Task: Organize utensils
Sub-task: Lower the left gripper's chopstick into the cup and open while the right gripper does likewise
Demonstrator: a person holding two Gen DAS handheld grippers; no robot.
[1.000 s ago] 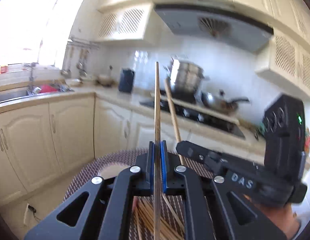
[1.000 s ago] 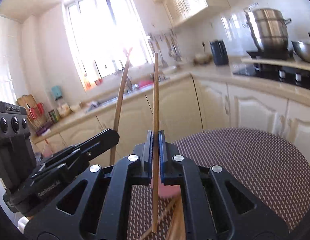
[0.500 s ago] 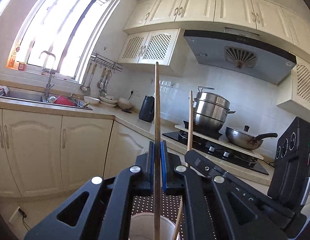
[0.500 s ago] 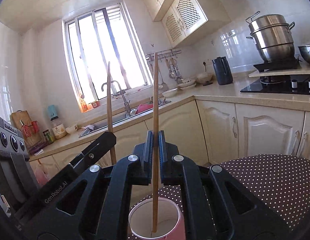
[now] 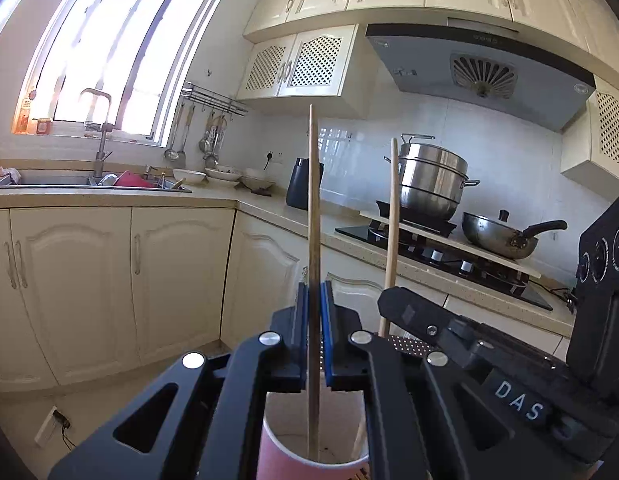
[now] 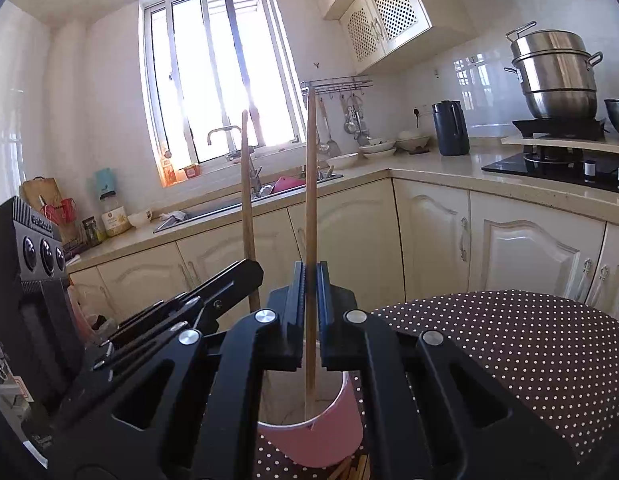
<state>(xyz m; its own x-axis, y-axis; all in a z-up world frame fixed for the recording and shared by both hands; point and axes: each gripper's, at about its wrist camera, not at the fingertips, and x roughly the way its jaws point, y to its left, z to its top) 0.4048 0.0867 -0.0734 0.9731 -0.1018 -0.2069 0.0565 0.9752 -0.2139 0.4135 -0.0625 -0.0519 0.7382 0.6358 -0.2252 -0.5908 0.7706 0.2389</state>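
Note:
My left gripper (image 5: 313,300) is shut on an upright wooden chopstick (image 5: 313,216); its lower end stands inside the pink paper cup (image 5: 277,452) below the jaws. My right gripper (image 6: 311,280) is shut on another upright wooden chopstick (image 6: 310,200), its lower end also inside the pink cup (image 6: 329,436). Each gripper shows in the other's view: the right one with its chopstick (image 5: 391,232) to my right, the left one with its chopstick (image 6: 247,208) to my left. The cup stands on a round brown dotted tablecloth (image 6: 509,340).
More chopsticks (image 6: 349,470) lie on the cloth by the cup's base. Cream kitchen cabinets (image 5: 129,280) run behind, with a sink (image 5: 89,180), a dark kettle (image 5: 301,184), a steel steamer pot (image 5: 433,184) and a wok (image 5: 497,236) on the hob.
Both grippers have swung up from the pile of chopsticks on the table and come over the pink cup. The two chopsticks have gone down, so their lower ends now stand inside it.

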